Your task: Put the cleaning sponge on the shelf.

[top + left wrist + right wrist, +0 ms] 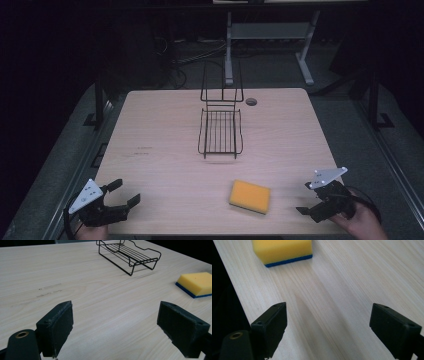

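Observation:
A yellow sponge (pixel 249 196) with a blue underside lies flat on the wooden table (pixel 165 130) near the front edge, right of centre. It appears at the right in the left gripper view as sponge (pixel 196 283) and at the top in the right gripper view as sponge (pixel 283 250). A black wire rack (pixel 220 131) stands mid-table, its tall end at the far side; the rack (pixel 128 253) is empty. My left gripper (pixel 124 194) hovers open at the front left corner. My right gripper (pixel 305 198) is open at the front right, pointing toward the sponge. Nothing sits between either pair of jaws.
A round cable hole (pixel 251 101) sits in the table behind the rack. Faint dark scuffs (pixel 141 151) mark the wood left of the rack. Past the table's far edge, a grey desk frame (pixel 229 50) and cables stand on the dark floor.

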`<state>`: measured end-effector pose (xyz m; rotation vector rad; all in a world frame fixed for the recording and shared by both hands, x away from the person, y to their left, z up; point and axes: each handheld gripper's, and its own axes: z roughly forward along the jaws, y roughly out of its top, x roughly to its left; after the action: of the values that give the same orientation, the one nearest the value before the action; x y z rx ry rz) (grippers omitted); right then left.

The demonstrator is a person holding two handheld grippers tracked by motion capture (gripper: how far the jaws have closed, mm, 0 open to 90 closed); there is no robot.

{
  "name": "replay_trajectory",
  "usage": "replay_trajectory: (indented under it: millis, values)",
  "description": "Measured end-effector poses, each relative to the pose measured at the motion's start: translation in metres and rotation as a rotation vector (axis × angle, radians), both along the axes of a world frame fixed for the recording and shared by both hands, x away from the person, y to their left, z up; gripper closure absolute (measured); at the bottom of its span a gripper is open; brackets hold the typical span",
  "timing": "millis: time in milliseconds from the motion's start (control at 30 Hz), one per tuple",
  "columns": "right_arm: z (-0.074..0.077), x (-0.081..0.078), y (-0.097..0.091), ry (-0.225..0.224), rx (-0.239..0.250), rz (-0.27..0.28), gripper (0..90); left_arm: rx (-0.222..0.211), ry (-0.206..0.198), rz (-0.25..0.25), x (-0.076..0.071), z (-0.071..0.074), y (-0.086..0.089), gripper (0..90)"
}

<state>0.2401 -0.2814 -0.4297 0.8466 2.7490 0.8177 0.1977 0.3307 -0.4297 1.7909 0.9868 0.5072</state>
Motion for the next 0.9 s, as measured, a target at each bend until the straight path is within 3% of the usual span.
replay_trajectory:
  millis: [900]
  values:
    - [0.012,0.003,0.037,-0.017,-0.03,0.096,14.2,-0.005,-0.009,0.011,-0.002,0.001,0.003,12.8]
